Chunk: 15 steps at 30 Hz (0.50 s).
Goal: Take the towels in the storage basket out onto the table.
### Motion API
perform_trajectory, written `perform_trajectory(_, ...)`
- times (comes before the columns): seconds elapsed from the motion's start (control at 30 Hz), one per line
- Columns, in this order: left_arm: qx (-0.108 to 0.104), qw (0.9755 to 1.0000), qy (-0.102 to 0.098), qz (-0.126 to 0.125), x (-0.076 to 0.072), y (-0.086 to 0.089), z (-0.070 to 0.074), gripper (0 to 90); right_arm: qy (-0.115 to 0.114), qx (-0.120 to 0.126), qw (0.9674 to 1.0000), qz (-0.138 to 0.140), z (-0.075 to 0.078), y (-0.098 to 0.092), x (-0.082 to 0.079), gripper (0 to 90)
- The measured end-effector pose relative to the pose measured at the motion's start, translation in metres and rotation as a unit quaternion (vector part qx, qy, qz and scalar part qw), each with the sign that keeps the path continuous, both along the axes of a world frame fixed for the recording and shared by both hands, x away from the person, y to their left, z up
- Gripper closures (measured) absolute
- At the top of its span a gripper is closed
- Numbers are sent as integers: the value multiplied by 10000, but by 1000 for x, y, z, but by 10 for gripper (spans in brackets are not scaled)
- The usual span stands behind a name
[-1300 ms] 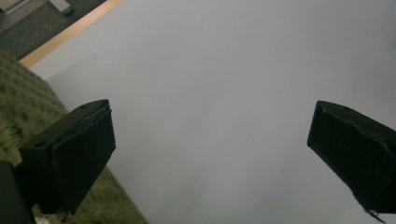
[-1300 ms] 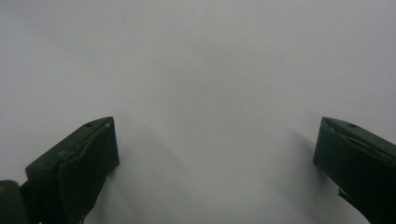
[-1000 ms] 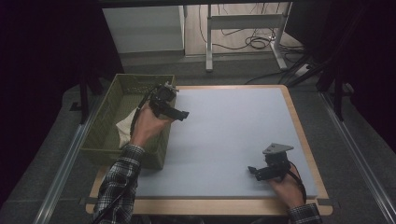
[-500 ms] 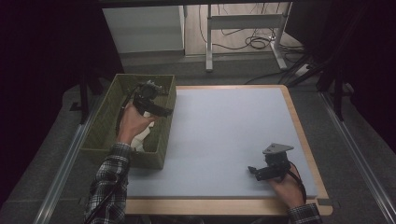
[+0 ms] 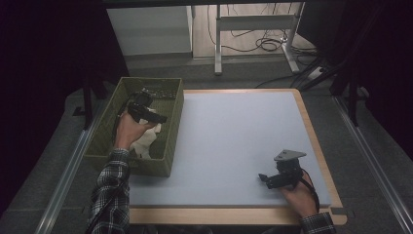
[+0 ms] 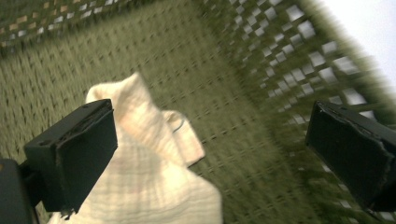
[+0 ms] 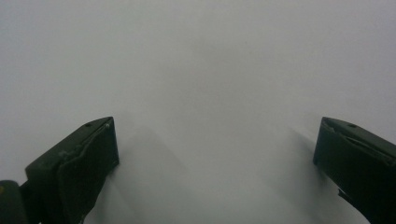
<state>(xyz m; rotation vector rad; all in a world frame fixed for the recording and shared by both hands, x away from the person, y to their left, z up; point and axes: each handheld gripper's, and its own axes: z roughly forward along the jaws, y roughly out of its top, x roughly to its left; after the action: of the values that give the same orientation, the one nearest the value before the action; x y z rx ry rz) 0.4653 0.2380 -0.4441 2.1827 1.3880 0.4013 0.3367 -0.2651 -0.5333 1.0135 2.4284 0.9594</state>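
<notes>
Pale grey matting covered the table [image 5: 234, 141], which had a wooden edge and stood on a dark floor with cables trailing behind it. At the table's left side sat a green woven basket [image 5: 171, 126], and inside it lay a crumpled cream cloth [image 5: 146, 141], bunched toward the near end. The left tongs [image 5: 155, 117] hung over the basket's inside, held by the person's left hand [image 5: 127, 130], with a plaid sleeve behind it. In the left gripper view those tongs [image 6: 210, 154] stood wide apart with nothing between them, the cloth [image 6: 154, 182] lying just below and partly behind one jaw, the basket's mesh wall [image 6: 289, 60] rising beyond. Whether a jaw touched the cloth could not be told. Well apart from all this, near the table's front right corner, the right tongs [image 5: 263, 178] rested low over the mat. In the right gripper view they [image 7: 215, 163] were likewise apart, gripping nothing, above bare grey matting.
</notes>
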Motion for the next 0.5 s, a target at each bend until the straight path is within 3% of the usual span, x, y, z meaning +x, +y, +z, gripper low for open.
perform_trajectory(0.3,35,9988,433,227,11,16,-23,22,-2,-2,10000,5,0,0,0,0)
perform_trajectory(0.4,254,9969,671,324,15,23,-33,23,1,4,10000,0,0,0,0,0)
perform_trajectory(0.5,316,9961,729,370,17,25,-34,28,-2,-1,10000,1,0,0,0,0)
